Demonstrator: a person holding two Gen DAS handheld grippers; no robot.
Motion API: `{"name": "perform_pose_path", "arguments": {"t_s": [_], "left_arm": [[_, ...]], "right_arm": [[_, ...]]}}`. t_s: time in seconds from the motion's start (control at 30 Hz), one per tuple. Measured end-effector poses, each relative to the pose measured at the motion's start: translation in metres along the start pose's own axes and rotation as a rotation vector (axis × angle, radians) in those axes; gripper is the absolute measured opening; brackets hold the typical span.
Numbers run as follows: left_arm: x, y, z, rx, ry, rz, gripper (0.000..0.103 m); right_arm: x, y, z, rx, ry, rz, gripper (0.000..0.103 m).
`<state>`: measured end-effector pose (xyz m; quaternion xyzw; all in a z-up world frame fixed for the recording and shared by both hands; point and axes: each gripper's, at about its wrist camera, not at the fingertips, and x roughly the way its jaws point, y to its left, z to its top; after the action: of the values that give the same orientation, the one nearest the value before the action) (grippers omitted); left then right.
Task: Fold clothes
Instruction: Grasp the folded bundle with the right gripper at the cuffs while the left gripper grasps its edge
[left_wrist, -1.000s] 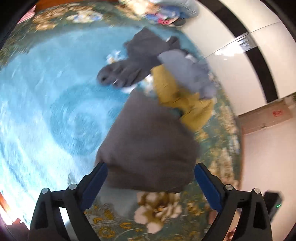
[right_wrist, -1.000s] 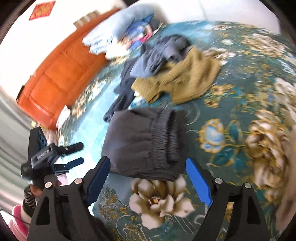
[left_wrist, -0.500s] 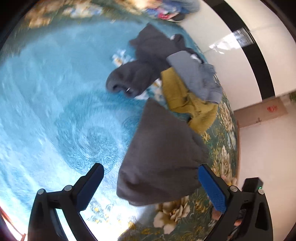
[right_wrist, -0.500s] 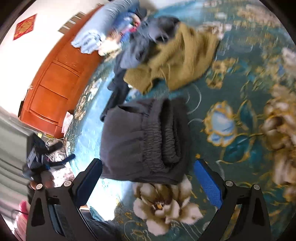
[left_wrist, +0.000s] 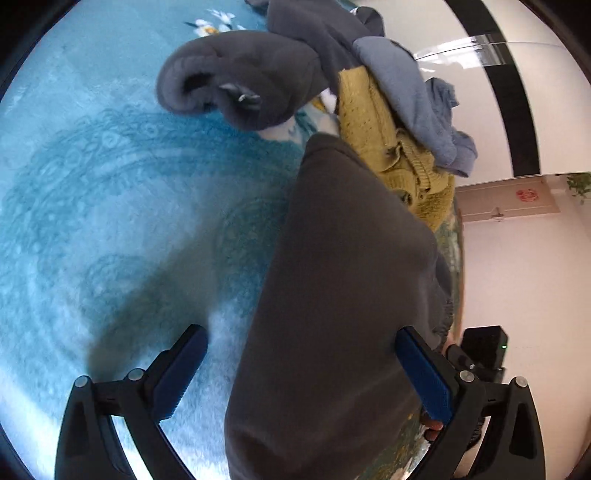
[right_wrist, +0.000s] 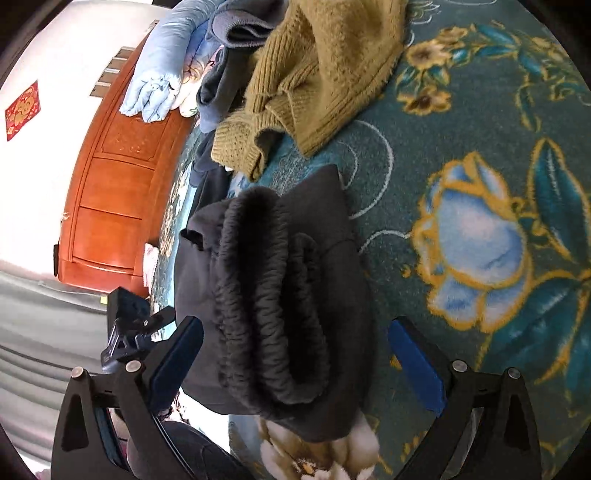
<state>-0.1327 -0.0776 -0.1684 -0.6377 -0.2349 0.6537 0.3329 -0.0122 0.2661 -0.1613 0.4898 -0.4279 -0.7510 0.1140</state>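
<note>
Folded dark grey trousers (left_wrist: 351, 258) lie on the teal flowered bedspread (left_wrist: 92, 184). My left gripper (left_wrist: 300, 330) is open and low over them, with the cloth lying between its blue pads; no pad squeezes it. In the right wrist view the trousers' gathered waistband (right_wrist: 273, 295) sits between the fingers of my open right gripper (right_wrist: 295, 322). Behind the trousers a mustard knit sweater (left_wrist: 388, 147) (right_wrist: 325, 74) lies crumpled, with a blue-grey garment (left_wrist: 413, 99) on top of it.
A dark grey fleece garment (left_wrist: 240, 77) lies bunched at the back. The bed's edge and a white wall (left_wrist: 535, 258) are to the right. An orange wooden headboard (right_wrist: 110, 184) and a pale blue pillow (right_wrist: 162, 62) stand at the bed's head. The left gripper's body (right_wrist: 125, 332) shows beside the trousers.
Both grippers have come down and closer to the folded trousers, which now fill the space between the fingers. The right gripper's jaws have spread wider.
</note>
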Motion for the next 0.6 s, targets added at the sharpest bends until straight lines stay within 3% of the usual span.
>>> {"name": "perform_pose_path", "arguments": {"t_s": [0.27, 0.3, 0.43, 0.6], "left_arm": [[0.000, -0.008, 0.003, 0.093, 0.007, -0.009, 0.100], [0.000, -0.007, 0.003, 0.093, 0.006, -0.014, 0.095], [-0.002, -0.007, 0.003, 0.083, 0.012, -0.054, 0.079], [-0.001, -0.024, 0.003, 0.139, 0.011, 0.008, 0.063]], "right_arm": [[0.011, 0.005, 0.007, 0.017, 0.014, 0.038, 0.097], [0.012, 0.006, 0.007, 0.016, 0.016, 0.043, 0.090], [0.011, 0.009, 0.005, 0.008, 0.004, 0.047, 0.080], [0.009, -0.001, 0.005, 0.064, -0.014, 0.062, 0.065]]}}
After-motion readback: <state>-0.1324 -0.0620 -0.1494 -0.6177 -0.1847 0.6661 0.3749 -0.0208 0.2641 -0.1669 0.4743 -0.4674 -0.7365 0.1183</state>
